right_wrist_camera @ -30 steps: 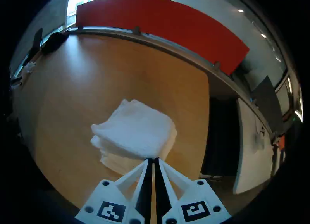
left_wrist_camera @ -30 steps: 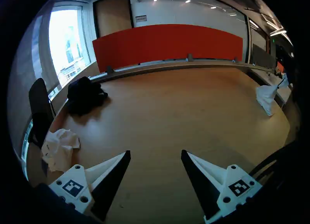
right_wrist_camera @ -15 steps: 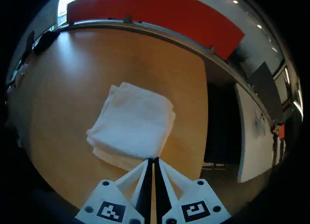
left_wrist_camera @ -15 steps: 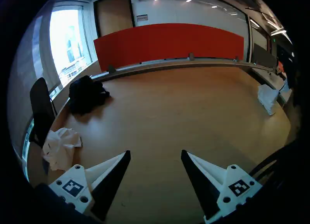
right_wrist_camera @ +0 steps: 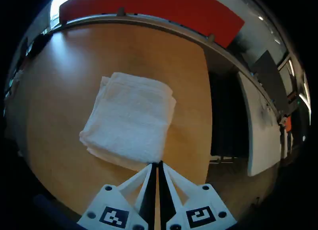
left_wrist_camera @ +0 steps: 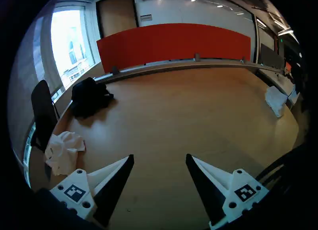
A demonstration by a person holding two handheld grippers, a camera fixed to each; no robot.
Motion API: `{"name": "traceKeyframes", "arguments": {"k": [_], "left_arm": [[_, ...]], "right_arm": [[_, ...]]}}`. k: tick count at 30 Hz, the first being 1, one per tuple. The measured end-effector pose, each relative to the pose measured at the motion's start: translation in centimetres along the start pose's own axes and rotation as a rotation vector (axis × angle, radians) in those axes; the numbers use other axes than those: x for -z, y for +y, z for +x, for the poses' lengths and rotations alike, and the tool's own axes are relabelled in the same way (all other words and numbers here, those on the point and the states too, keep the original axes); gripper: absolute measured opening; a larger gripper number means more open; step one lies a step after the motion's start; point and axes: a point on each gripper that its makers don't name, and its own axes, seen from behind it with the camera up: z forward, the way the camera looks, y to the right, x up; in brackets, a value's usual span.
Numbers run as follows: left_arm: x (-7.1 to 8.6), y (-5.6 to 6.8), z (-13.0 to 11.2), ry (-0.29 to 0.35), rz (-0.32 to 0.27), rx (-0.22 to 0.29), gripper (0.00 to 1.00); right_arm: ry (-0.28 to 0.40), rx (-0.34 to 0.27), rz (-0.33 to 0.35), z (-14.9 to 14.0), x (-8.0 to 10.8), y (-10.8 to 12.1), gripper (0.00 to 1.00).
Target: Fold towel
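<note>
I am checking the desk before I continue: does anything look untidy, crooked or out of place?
One thing stands out: a crumpled white cloth lies bunched at the table edge beside the black chair, not folded. The folded towel lies flat and neat, its layers only slightly offset.

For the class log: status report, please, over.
Left gripper open, above table. Right gripper shut on towel corner. Towel folded, flat. Nothing in the way.

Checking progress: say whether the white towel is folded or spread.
Folded: the towel lies as a compact rectangle, stacked layers showing at its edges.
</note>
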Motion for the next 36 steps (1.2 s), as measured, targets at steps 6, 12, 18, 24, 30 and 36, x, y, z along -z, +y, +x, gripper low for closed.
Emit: {"name": "traceKeyframes", "arguments": {"k": [6, 12, 18, 24, 30, 36], "left_arm": [[0.0, 0.0, 0.0, -0.001, 0.002, -0.002, 0.97], [0.1, -0.3, 0.0, -0.001, 0.007, -0.001, 0.97], [0.0, -0.3, 0.1, -0.002, 0.008, -0.001, 0.97], [-0.1, -0.1, 0.3, 0.001, 0.004, 0.000, 0.97], [-0.2, -0.1, 0.4, 0.004, 0.000, -0.001, 0.97], [-0.3, -0.2, 0.4, 0.007, -0.005, 0.002, 0.97]], "right_arm": [[-0.026, 0.000, 0.000, -0.9, -0.6, -0.3, 0.03], [-0.033, -0.008, -0.005, -1.2, -0.9, -0.3, 0.03], [-0.033, -0.009, -0.011, -1.1, -1.0, -0.3, 0.03], [-0.026, -0.009, -0.015, -1.0, -0.8, -0.5, 0.10], [-0.018, -0.011, -0.027, -1.1, -0.4, -0.6, 0.40], [0.003, -0.035, -0.028, -0.8, -0.1, -1.0, 0.90]]}}
